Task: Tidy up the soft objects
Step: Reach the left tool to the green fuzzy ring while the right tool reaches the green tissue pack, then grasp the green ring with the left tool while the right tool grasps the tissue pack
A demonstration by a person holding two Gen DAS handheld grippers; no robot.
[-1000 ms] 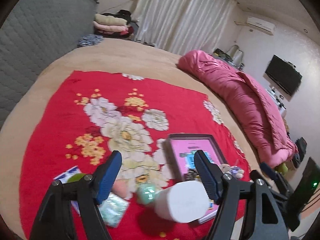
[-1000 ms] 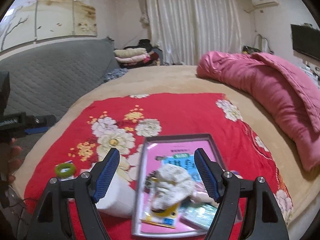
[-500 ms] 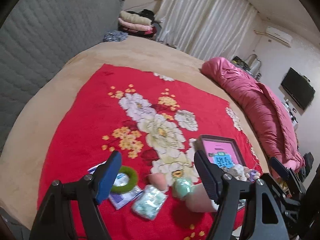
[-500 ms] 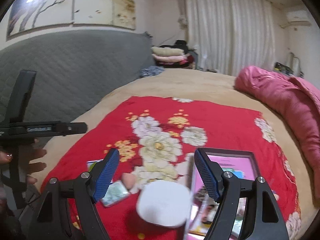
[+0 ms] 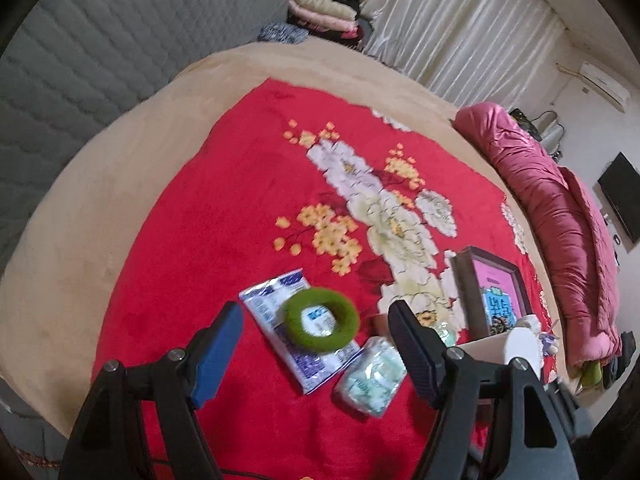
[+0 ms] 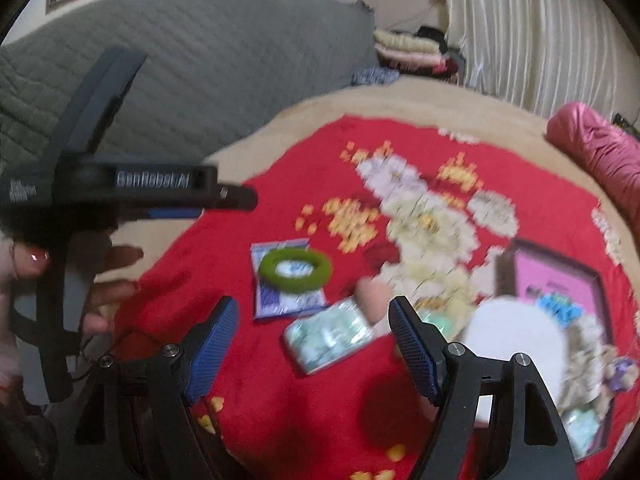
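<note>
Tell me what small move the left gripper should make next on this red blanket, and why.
Probably ease the left gripper down onto the green ring. Its jaws stand open with nothing between them, and the ring lies just ahead, resting on the blue and white packet. The tray to the right already holds soft things, so the ring likely goes there.

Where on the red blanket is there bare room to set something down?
The far part of the red blanket is free, between the tan bedspread and the green ring. Crowded: the near right, where the ring lies on a packet, beside a tissue pack and the tray.
</note>
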